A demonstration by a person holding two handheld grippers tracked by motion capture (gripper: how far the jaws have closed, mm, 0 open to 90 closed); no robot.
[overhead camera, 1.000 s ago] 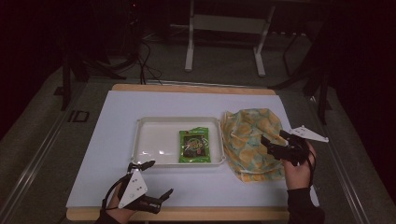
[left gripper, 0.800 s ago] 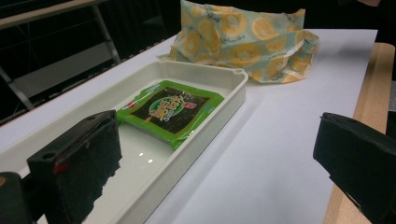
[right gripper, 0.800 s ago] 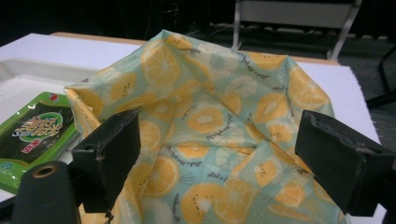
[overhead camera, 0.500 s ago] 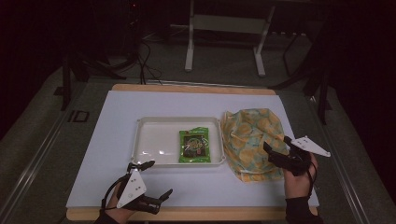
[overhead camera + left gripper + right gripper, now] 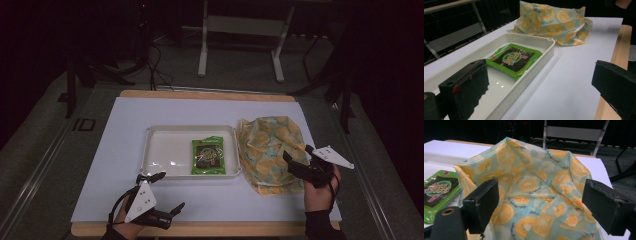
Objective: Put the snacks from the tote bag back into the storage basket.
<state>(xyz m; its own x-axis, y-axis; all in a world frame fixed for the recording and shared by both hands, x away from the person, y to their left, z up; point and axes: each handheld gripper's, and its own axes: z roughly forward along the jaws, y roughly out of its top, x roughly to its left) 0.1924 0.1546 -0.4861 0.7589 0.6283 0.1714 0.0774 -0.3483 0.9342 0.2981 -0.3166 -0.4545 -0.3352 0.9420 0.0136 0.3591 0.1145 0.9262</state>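
Two grippers, both wide open, both empty. Left gripper (image 5: 165,195) sits at the near edge of the table (image 5: 125,130), jaws well apart and holding nothing; it is near the front left corner of the white tray (image 5: 150,150) but apart from it.

Right gripper (image 5: 295,162) is at the near right edge of the fruit-print cloth bag (image 5: 270,145), jaws spread, nothing between them. Whether a jaw tip touches the fabric cannot be told from the high view.

Bag lies just right of the tray, its left side against the tray's right wall. Long axis runs near to far. From the right gripper it lies ahead and to the left, so the right hand is much the nearer; the left has the whole tray between it and the bag.

Green snack packet (image 5: 208,156) lies flat in the tray's right half, long axis also near to far.

Right gripper view: bag (image 5: 534,185) is puffed and creased, filling the gap between the jaws, a detail lost from above. Left gripper view: tray wall (image 5: 541,57) stands between that gripper and the bag (image 5: 551,23).

Judgement: next grasp on the bag falls to the right hand.
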